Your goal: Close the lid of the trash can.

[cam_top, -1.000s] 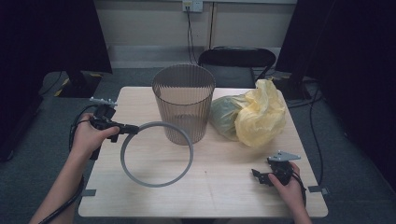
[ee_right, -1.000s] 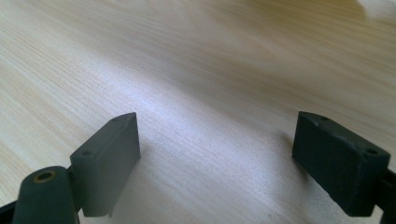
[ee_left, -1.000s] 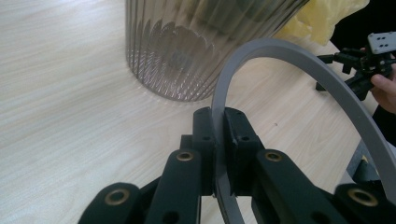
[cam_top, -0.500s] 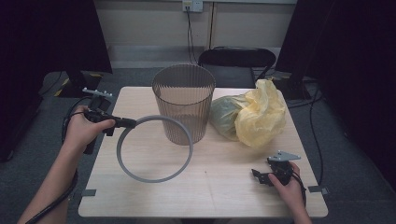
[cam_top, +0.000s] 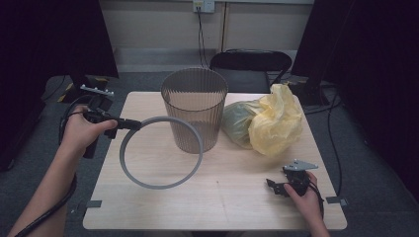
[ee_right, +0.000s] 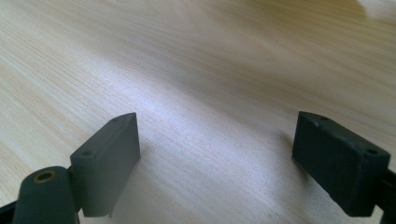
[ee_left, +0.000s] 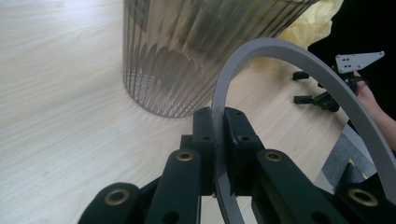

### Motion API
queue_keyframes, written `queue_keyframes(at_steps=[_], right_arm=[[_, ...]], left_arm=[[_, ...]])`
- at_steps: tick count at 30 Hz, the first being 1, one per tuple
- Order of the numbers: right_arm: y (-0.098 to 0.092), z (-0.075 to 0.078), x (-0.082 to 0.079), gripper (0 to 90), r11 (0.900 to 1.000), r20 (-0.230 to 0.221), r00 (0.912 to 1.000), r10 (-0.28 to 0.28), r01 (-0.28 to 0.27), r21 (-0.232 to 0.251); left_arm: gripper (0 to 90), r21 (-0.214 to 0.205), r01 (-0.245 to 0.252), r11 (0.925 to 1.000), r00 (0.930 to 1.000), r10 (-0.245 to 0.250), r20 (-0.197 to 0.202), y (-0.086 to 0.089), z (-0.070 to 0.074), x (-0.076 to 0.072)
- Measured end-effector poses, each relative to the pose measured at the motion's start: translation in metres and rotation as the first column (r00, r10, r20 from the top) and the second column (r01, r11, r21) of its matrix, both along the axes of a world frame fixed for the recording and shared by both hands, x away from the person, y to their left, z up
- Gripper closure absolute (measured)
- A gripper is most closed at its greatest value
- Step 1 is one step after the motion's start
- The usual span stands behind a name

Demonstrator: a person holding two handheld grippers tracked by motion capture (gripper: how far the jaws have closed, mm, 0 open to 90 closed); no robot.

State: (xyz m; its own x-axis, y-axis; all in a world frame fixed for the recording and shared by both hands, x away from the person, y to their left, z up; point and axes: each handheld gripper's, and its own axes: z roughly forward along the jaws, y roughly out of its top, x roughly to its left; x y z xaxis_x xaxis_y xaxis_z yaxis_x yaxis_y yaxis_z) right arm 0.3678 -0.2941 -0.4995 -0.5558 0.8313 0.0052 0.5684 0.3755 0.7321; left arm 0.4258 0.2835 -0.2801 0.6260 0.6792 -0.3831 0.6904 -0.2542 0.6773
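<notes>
A grey plastic ring (cam_top: 163,186) hangs tilted above the wooden table (cam_top: 232,207), in front of a ribbed translucent waste bin (cam_top: 194,108). My left gripper (cam_top: 131,124) is shut on the ring's left edge. In the left gripper view the jaws (ee_left: 220,130) pinch the ring's band (ee_left: 299,60), with the bin (ee_left: 187,56) just beyond. My right gripper (cam_top: 274,186) rests on the table near the front right, open. Between its fingers (ee_right: 217,144) there is only bare wood (ee_right: 210,70).
A crumpled yellow bag (cam_top: 276,123) and a greenish bag (cam_top: 237,123) lie to the right of the bin. A black chair (cam_top: 249,61) stands behind the table. Cables trail from both grippers over the table edges.
My left hand has lifted the ring up and slightly left, off the table surface. The right hand and its gripper have stayed still.
</notes>
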Motion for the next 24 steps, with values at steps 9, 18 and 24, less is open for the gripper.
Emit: queue_keyframes(at_steps=[9,18,24], right_arm=[[0.0,0.0,0.0,14.2,1.0,0.0,1.0,0.0,0.0,0.0],[0.0,0.0,0.0,14.2,1.0,0.001,1.0,0.0,0.0,0.002],[0.0,0.0,0.0,14.2,1.0,0.003,1.0,0.001,-0.001,0.002]], left_arm=[[84.0,0.001,0.005,1.0,1.0,-0.005,0.003,0.0,0.016,0.001],[84.0,-0.005,-0.003,1.0,0.9999,0.003,0.01,0.003,0.034,0.002],[84.0,-0.019,-0.018,0.9997,0.9998,0.018,0.008,0.005,0.042,0.008]])
